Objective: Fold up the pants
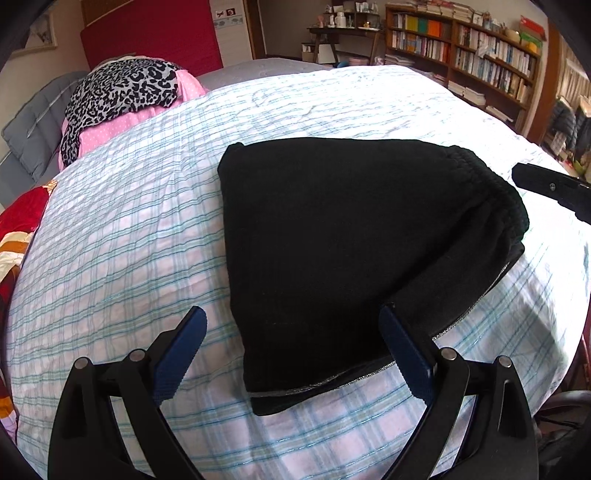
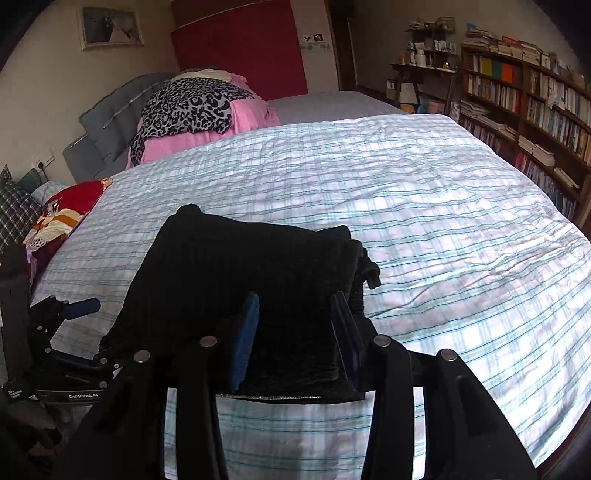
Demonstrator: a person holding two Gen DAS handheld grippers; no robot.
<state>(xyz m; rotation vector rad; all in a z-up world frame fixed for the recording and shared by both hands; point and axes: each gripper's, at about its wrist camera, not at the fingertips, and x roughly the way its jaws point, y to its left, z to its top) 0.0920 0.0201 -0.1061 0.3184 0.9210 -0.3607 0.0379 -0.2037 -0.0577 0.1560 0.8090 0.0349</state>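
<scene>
Left wrist: left hand-held gripper (image 1: 291, 354) spread above folded pants (image 1: 354, 251).

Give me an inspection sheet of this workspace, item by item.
Surface: bed under a plaid sheet, wrinkled.
Job's things: black pants folded into a compact stack near the front edge.
Clutter: leopard-print cloth on pink bedding; red patterned fabric.
Grippers: left gripper open, straddling the stack's corner; right gripper open, fingers either side of the pants' near edge.
Cables: nothing seen.
Surroundings: bookshelves, desk, red panel.
</scene>
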